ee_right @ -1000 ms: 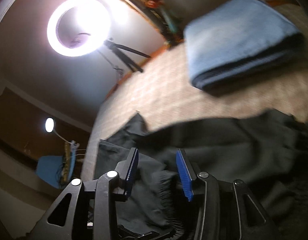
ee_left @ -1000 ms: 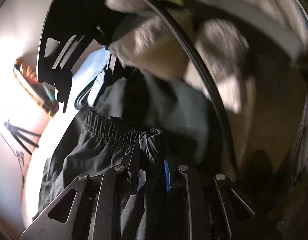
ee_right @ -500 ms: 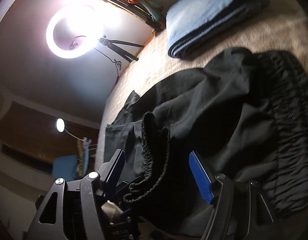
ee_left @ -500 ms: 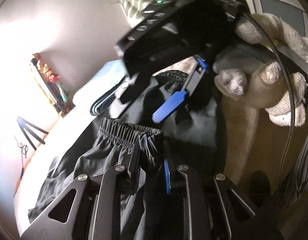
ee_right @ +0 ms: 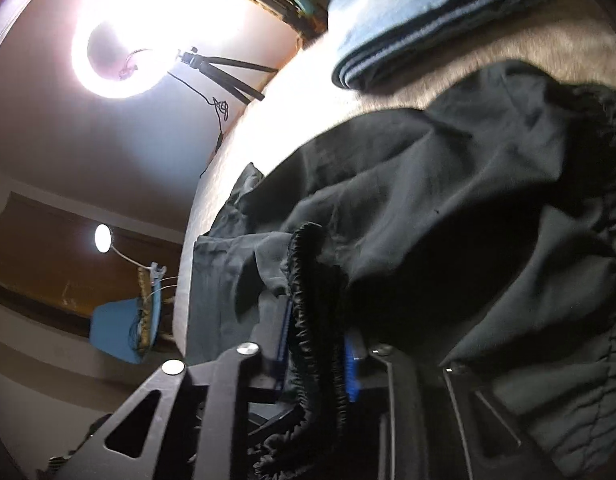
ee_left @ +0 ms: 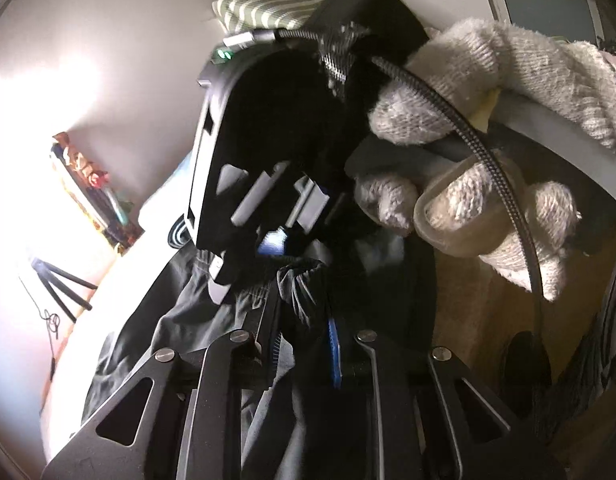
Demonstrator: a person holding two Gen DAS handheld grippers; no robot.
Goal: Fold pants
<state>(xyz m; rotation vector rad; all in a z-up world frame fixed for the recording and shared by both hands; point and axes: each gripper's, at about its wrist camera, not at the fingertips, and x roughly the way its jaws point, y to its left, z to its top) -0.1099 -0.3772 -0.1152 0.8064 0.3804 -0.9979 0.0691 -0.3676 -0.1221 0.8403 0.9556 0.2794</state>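
Note:
Black pants (ee_right: 447, 200) with an elastic waistband lie crumpled on a beige bed (ee_right: 387, 92). In the right wrist view my right gripper (ee_right: 315, 344) has a gathered stretch of waistband (ee_right: 308, 280) between its blue pads; its jaws are closing and press on it. In the left wrist view my left gripper (ee_left: 304, 332) pinches another bunch of the pants (ee_left: 168, 332) at the waistband; its jaws are opening a little, with the fabric still between the pads. The right gripper (ee_left: 276, 244), held by a hand in a white knit glove (ee_left: 487, 92), hangs just beyond the left one.
A folded blue towel (ee_right: 427, 20) lies at the far side of the bed. A bright ring light (ee_right: 120, 40) on a tripod (ee_right: 228, 68) stands beside it. A striped pillow (ee_left: 268, 8) and a braided cable (ee_left: 487, 160) show in the left wrist view.
The right gripper's jaws spread wide over the waistband, then closed on it. In the left wrist view the right gripper has swung closer. The left gripper has lifted its bunch of fabric slightly.

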